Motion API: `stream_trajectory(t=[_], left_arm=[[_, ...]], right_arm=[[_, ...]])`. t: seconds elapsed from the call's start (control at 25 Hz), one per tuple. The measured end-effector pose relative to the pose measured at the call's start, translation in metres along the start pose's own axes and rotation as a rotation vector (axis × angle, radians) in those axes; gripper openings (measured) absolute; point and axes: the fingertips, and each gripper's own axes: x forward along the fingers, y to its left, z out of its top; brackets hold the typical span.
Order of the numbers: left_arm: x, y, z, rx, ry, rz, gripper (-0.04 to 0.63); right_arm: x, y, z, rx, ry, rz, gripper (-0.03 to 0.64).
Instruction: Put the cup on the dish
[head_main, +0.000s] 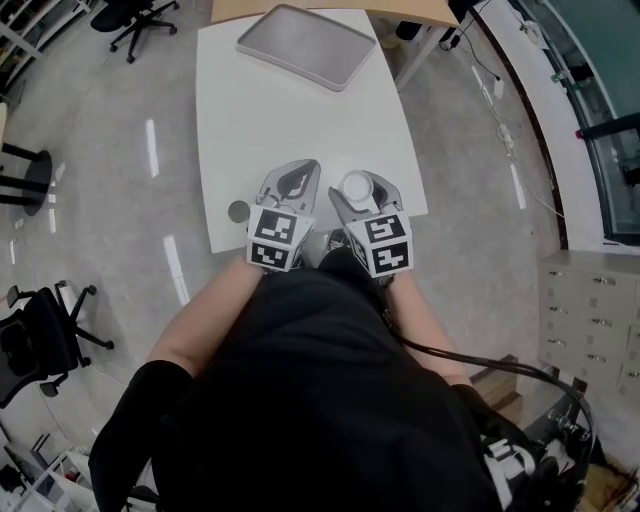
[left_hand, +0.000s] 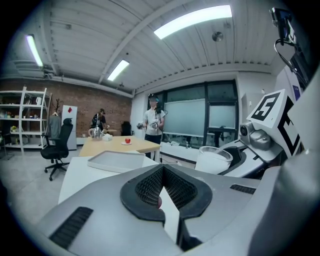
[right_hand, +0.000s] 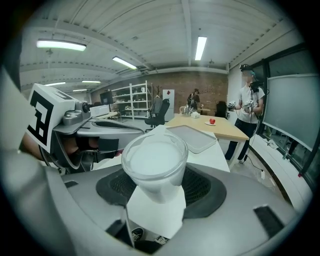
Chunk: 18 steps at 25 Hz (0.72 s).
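Observation:
A white, frosted cup (right_hand: 155, 162) sits upright between the dark pads of my right gripper (right_hand: 156, 187), which is shut on it. In the head view the cup (head_main: 356, 186) and right gripper (head_main: 358, 196) hover over the near edge of the white table (head_main: 290, 110). My left gripper (head_main: 296, 178) is just to its left, jaws closed tip to tip with nothing held. Its pads (left_hand: 145, 187) meet at the front. The grey dish, a shallow rectangular tray (head_main: 305, 45), lies at the table's far end, an arm's reach ahead of both grippers.
A round dark grommet hole (head_main: 238, 211) is near the table's front left corner. A wooden table (left_hand: 115, 145) with a red apple stands beyond the tray. Office chairs (head_main: 40, 335) stand on the floor at left. A person (right_hand: 248, 107) stands far off by the windows.

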Motion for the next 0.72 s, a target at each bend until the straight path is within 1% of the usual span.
stream_trajectory(t=[0.16, 0.36, 0.48, 0.72], left_arm=[[0.003, 0.004, 0.017, -0.002, -0.017, 0.025, -0.001], [0.009, 0.007, 0.029, 0.001, -0.031, 0.052, -0.002], [0.02, 0.011, 0.038, 0.01, -0.038, 0.067, -0.002], [0.044, 0.014, 0.062, -0.009, -0.055, 0.102, -0.001]], right_arm=[[-0.005, -0.014, 0.015, -0.01, -0.021, 0.0, 0.238], [-0.007, -0.029, 0.03, -0.015, -0.04, 0.013, 0.238], [-0.003, -0.041, 0.041, -0.024, -0.051, 0.028, 0.238], [0.0, -0.068, 0.061, -0.045, -0.067, 0.076, 0.238]])
